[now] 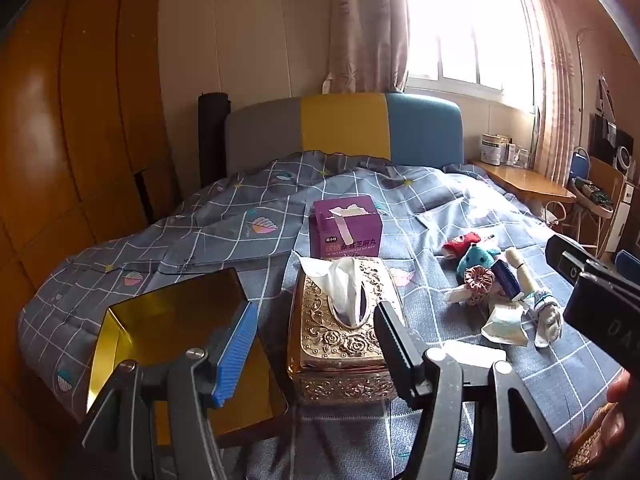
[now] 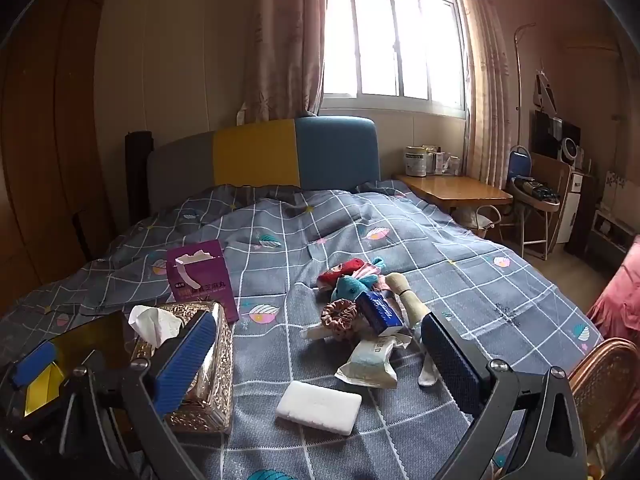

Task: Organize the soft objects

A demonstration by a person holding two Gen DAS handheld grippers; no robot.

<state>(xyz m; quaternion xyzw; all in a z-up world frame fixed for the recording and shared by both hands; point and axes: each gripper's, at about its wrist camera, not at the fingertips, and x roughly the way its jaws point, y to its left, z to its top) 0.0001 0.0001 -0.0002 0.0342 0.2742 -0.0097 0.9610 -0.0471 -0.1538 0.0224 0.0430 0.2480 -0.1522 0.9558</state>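
Note:
A pile of soft things lies on the bed: a teal plush toy (image 2: pixel 352 286), a red plush (image 2: pixel 340 270), a brown scrunchie (image 2: pixel 340 316), a blue tissue pack (image 2: pixel 378 312), a wipes pack (image 2: pixel 370 360) and a white sponge (image 2: pixel 319 407). The pile also shows at the right in the left wrist view, with the teal plush (image 1: pixel 476 258). My left gripper (image 1: pixel 316 344) is open and empty, over the gold tissue box (image 1: pixel 340 336). My right gripper (image 2: pixel 316 364) is open and empty, above the sponge. An open gold-lined box (image 1: pixel 160 320) sits at the left.
A purple carton (image 1: pixel 346 226) stands behind the tissue box. The bed has a grey checked quilt (image 2: pixel 400 232) and a headboard (image 2: pixel 260 152). A wooden side table (image 2: pixel 452 190) with jars is at the right. A wicker chair (image 2: pixel 600 364) stands by the near right.

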